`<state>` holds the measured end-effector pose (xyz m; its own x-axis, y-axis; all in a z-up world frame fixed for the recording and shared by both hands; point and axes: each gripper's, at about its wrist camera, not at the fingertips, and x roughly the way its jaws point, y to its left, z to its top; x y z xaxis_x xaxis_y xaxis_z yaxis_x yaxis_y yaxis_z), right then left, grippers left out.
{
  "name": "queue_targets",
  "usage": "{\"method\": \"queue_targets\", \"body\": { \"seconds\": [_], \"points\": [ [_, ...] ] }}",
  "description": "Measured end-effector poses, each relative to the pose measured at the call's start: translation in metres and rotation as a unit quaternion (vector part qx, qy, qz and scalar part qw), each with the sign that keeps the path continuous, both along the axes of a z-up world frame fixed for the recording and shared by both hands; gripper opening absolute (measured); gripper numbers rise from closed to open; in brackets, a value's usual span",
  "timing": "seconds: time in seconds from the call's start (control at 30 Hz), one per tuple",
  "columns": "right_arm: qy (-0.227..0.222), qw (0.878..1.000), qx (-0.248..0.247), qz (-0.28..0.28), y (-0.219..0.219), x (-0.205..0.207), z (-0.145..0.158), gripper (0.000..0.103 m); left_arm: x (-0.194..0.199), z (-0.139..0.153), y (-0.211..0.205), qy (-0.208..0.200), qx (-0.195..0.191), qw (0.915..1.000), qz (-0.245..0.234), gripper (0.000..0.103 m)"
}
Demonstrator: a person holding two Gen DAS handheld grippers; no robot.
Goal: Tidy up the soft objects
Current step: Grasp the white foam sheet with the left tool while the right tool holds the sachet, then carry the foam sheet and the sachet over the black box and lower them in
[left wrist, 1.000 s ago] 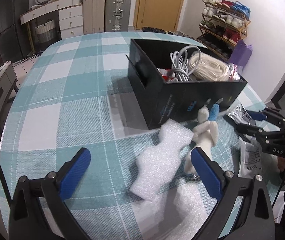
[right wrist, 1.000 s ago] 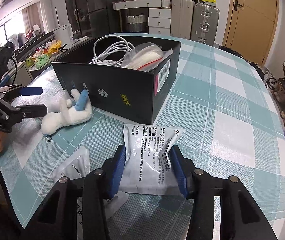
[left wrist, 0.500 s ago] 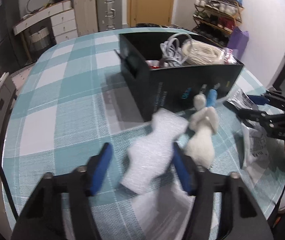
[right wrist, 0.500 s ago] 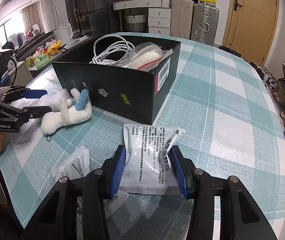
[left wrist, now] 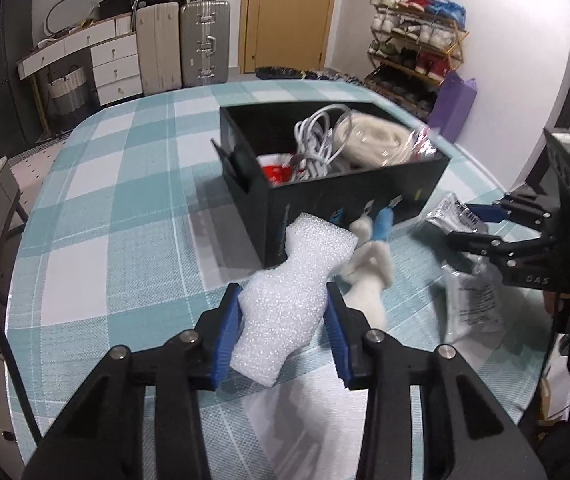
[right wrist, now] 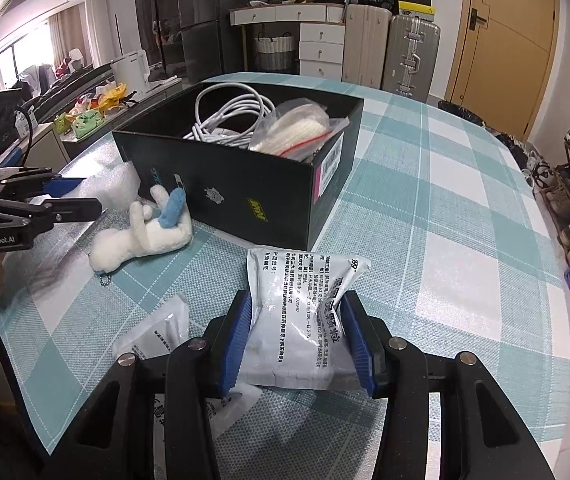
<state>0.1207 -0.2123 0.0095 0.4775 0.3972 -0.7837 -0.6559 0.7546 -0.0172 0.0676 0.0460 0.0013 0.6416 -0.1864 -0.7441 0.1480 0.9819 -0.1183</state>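
My left gripper (left wrist: 283,322) is shut on a white foam sheet (left wrist: 297,288), both blue pads pressing its sides, just in front of the black box (left wrist: 349,196). A white plush toy with a blue piece (left wrist: 369,268) lies to the right of the foam; it also shows in the right wrist view (right wrist: 145,236). My right gripper (right wrist: 299,332) is shut on a silver printed pouch (right wrist: 305,312) lying on the checked tablecloth (right wrist: 445,208). The box (right wrist: 245,196) holds white cables (right wrist: 229,112) and a bagged white bundle (right wrist: 297,128).
A second clear-white packet (right wrist: 157,332) lies left of my right gripper. The left gripper (right wrist: 45,204) shows at the left in the right wrist view. Suitcases (left wrist: 205,44), drawers and a shoe rack (left wrist: 413,52) stand beyond the table's far edge.
My left gripper moved forward over the foam sheet and closed from wide open onto its sides. My right gripper stayed still, holding the pouch.
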Motion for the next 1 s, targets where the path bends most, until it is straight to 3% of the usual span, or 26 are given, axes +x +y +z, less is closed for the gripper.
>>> {"method": "queue_targets", "body": {
  "seconds": [0.33,0.7,1.0],
  "points": [
    [-0.026,0.999,0.018,0.011,-0.003,-0.013,0.026,0.046,-0.011,0.027,-0.002,-0.047,-0.024,0.9986,-0.006,0.039],
    [-0.051,0.997,0.056,0.01,-0.005,-0.025,0.051,0.046,-0.019,0.05,0.009,-0.107,-0.063,0.991,0.051,0.039],
    [-0.07,0.987,0.144,-0.019,-0.027,-0.028,0.089,0.046,-0.015,0.062,0.009,-0.129,-0.077,0.986,0.072,0.039]
  ]
}}
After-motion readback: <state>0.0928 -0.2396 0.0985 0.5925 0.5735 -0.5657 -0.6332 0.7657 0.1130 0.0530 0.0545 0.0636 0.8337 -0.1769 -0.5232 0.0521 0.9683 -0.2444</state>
